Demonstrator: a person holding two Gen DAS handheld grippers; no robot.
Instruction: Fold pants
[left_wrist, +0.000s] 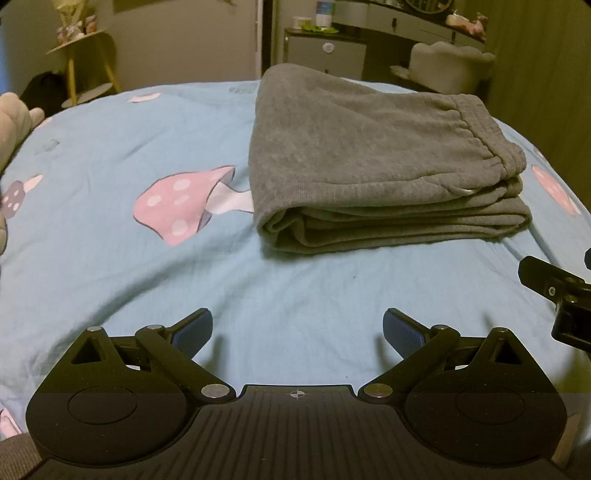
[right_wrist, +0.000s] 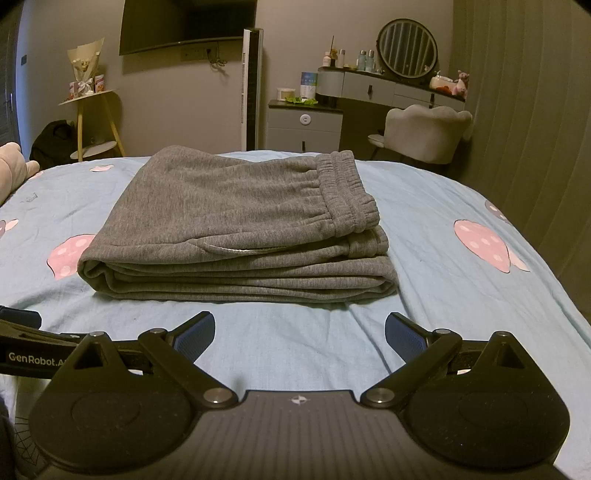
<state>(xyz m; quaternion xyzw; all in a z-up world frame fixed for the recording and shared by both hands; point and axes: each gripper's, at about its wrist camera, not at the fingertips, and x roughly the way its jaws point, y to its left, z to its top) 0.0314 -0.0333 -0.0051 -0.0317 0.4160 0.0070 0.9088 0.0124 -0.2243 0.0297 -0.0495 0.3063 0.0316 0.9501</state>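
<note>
Grey sweatpants (left_wrist: 362, 155) lie folded in a compact stack on the light blue bedsheet (left_wrist: 110, 147), elastic waistband on top at the right. In the right wrist view the pants (right_wrist: 229, 221) sit straight ahead on the sheet (right_wrist: 443, 295). My left gripper (left_wrist: 297, 330) is open and empty, hovering over bare sheet a short way in front of the stack and to its left. My right gripper (right_wrist: 299, 332) is open and empty, in front of the stack's near edge. Part of the right gripper shows at the left wrist view's right edge (left_wrist: 554, 291). Part of the left gripper shows at the right wrist view's left edge (right_wrist: 22, 339).
The sheet has pink mushroom prints (left_wrist: 181, 203). A plush toy (left_wrist: 14, 122) lies at the bed's left edge. Beyond the bed stand a yellow side table (right_wrist: 92, 122), a cabinet (right_wrist: 304, 125), a white chair (right_wrist: 424, 133) and a dressing table with a round mirror (right_wrist: 406, 48).
</note>
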